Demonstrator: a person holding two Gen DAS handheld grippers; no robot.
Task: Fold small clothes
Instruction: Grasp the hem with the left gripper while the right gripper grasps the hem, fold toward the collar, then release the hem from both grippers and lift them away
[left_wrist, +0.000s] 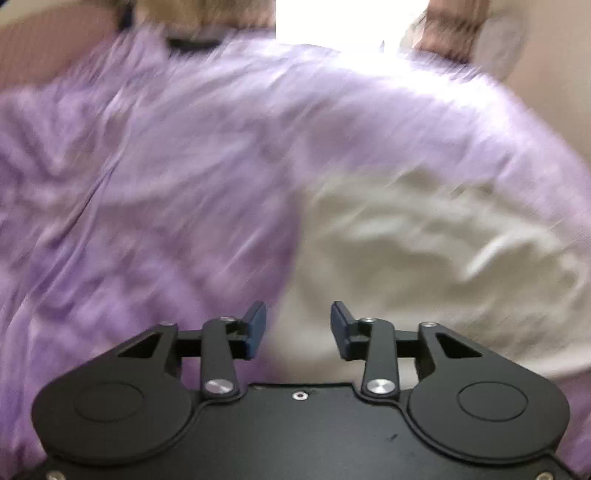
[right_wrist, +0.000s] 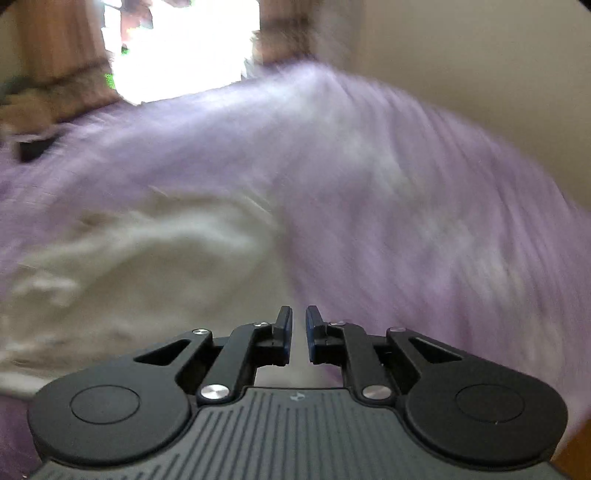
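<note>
Left gripper (left_wrist: 298, 328) gapes empty over the white garment (left_wrist: 424, 258), lower right; right gripper (right_wrist: 299, 332) barely parted, empty, above purple sheet (right_wrist: 406, 206).

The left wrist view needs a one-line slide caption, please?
Open left hand-held gripper, holding nothing, above a blurred white garment on purple bedding.

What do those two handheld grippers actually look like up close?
Both are black, with two round discs, silver rivets and jointed linkage bars ending in dark blue pads. The left gripper has a smooth black body; the right gripper has a grey ribbed body with a small logo.
</note>
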